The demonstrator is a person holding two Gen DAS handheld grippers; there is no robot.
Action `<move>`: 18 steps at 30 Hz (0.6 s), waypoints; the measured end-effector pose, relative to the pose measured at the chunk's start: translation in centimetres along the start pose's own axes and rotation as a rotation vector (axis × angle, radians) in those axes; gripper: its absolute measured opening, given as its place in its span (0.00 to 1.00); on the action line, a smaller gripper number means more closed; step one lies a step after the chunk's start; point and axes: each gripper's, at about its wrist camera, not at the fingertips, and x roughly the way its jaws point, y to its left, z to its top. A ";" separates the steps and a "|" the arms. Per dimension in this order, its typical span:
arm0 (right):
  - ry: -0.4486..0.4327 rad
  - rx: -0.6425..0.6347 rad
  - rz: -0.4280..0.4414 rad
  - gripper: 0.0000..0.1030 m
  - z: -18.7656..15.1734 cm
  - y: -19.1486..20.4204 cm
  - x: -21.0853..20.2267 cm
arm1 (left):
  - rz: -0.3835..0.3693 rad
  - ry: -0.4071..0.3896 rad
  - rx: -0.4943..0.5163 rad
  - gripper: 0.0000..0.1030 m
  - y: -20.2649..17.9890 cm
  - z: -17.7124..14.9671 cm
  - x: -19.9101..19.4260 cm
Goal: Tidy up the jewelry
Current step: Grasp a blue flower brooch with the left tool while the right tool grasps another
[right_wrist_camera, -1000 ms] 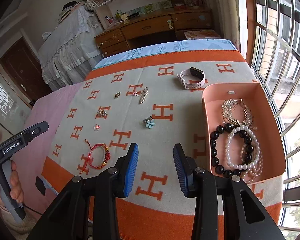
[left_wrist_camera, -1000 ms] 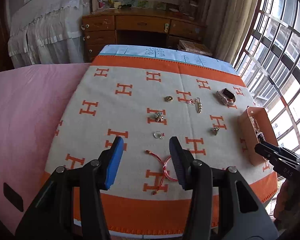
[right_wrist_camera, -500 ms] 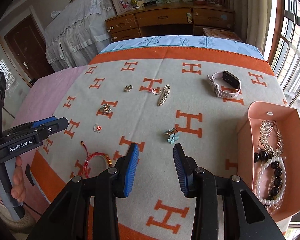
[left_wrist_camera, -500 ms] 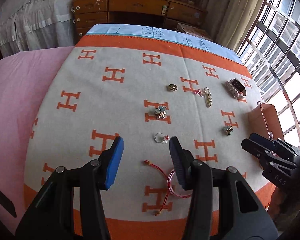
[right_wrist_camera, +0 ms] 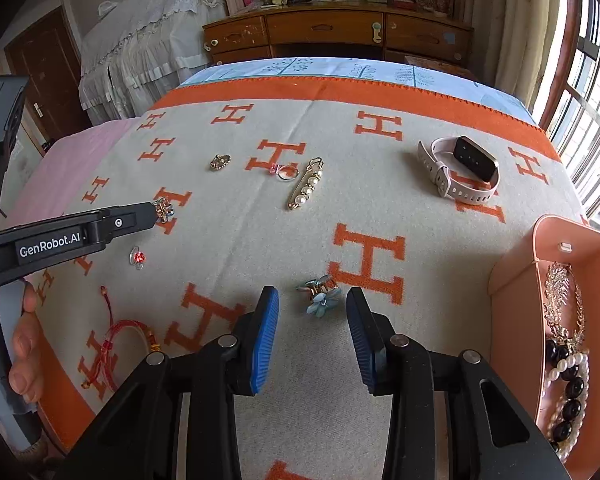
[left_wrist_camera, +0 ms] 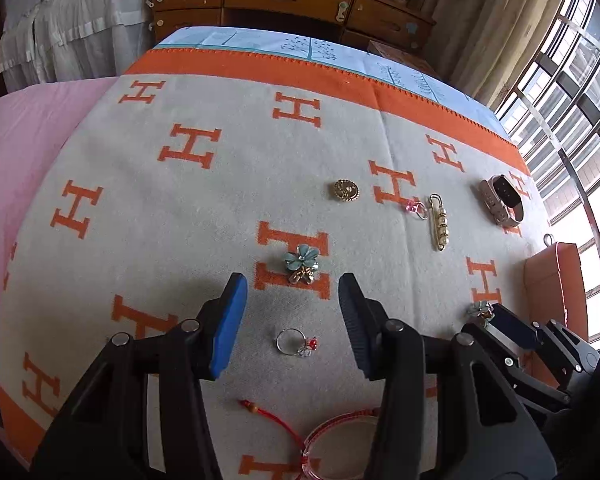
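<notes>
Lying apart on blanket [right_wrist_camera: 260,240]: watch [right_wrist_camera: 460,170], pearl pin [right_wrist_camera: 306,189], ring [right_wrist_camera: 138,258].

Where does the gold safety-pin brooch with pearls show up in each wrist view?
Left wrist view: gold safety-pin brooch with pearls lies right of centre, upper half.
Right wrist view: the brooch lies just above centre.
Shared landmark: the pink-strapped smartwatch lies to its right in both.

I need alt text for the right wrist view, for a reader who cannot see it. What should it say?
The right gripper, open and empty, hangs over a blue flower hair clip on an orange-patterned blanket. More jewelry and a pink watch lie beyond; a pink box of necklaces stands at right, and the left gripper enters from the left.
</notes>
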 end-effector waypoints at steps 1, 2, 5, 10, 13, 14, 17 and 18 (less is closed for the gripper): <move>-0.017 -0.006 -0.007 0.34 -0.1 0.1 -0.1 | 0.000 0.001 -0.006 0.43 -0.1 0.0 0.3; -0.022 -0.015 -0.015 0.32 -0.2 0.3 0.0 | 0.002 0.000 -0.012 0.43 -0.2 0.1 0.5; -0.046 -0.037 -0.033 0.31 -0.6 0.6 0.0 | 0.008 -0.006 -0.031 0.40 -0.4 0.1 1.2; -0.079 -0.060 -0.051 0.29 -1.0 1.0 0.0 | 0.048 -0.034 -0.028 0.29 -0.7 0.1 1.6; -0.095 -0.083 -0.067 0.29 -1.3 1.3 0.0 | 0.080 -0.051 -0.018 0.17 -0.8 0.1 1.5; -0.100 -0.088 -0.069 0.29 -1.4 1.4 0.0 | 0.083 -0.055 -0.018 0.15 -0.9 0.0 1.6; -0.103 -0.096 -0.058 0.24 -1.4 1.5 0.0 | 0.074 -0.066 -0.018 0.15 -1.0 0.0 1.6; -0.103 -0.097 -0.058 0.23 -1.4 1.6 0.0 | 0.075 -0.067 -0.012 0.15 -1.1 -0.1 1.5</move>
